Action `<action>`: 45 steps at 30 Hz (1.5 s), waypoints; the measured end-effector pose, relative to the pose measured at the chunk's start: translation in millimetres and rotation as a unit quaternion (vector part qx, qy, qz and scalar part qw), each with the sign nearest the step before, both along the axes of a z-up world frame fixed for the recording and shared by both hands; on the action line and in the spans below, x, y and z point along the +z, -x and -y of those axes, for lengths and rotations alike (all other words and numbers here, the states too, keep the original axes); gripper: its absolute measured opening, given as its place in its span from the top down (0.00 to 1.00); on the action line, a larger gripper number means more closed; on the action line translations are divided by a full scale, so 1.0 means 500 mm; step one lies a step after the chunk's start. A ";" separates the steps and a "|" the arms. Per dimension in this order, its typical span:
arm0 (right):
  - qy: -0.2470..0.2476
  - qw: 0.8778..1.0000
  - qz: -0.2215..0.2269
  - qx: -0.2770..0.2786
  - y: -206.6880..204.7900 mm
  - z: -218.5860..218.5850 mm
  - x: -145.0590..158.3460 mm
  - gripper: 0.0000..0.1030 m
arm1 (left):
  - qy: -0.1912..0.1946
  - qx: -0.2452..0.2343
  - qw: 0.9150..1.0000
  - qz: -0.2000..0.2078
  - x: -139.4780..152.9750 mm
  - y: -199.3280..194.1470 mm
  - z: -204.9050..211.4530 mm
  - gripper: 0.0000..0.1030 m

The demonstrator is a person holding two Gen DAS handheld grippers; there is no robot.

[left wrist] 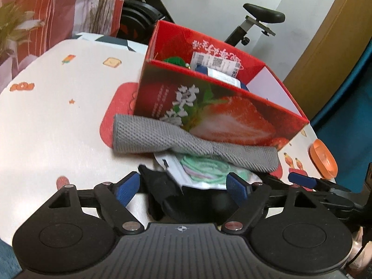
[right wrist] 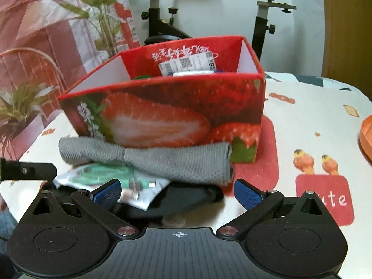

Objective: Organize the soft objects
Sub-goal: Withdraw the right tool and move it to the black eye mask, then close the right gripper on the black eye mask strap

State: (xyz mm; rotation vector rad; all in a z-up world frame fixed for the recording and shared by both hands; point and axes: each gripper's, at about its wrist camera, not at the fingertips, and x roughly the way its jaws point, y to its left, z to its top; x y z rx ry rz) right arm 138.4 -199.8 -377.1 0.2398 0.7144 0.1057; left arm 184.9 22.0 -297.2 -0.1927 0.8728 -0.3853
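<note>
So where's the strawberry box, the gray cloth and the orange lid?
strawberry box (right wrist: 162, 116): right wrist view, on its front wall.
gray cloth (right wrist: 148, 160): right wrist view, on its pinched middle.
orange lid (left wrist: 323, 158): left wrist view, on its flat face.

Glossy printed cardboard box (left wrist: 209, 107); grey coarse-knit cloth (left wrist: 197, 144), matt; crinkled clear plastic packet (left wrist: 200, 174); matt black fabric (left wrist: 160, 193); smooth printed tablecloth (left wrist: 58, 121); textured blue gripper pads (left wrist: 126, 189).
</note>
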 end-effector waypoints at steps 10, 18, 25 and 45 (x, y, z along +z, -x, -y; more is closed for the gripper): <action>0.026 0.999 0.002 0.038 0.017 -0.035 -0.025 0.00 | -0.003 -0.003 1.000 -0.027 -0.045 0.016 0.008 0.23; 0.028 0.998 -0.016 0.044 0.017 -0.040 -0.056 0.00 | 0.002 0.019 0.999 -0.036 -0.065 0.009 -0.014 0.40; 0.004 0.999 -0.012 0.032 0.010 -0.018 -0.055 0.01 | 0.005 0.013 0.999 -0.040 -0.081 0.002 -0.011 0.53; -0.068 0.997 0.004 0.031 0.010 0.016 -0.050 0.08 | -0.009 0.016 0.999 -0.045 -0.097 -0.004 -0.010 0.63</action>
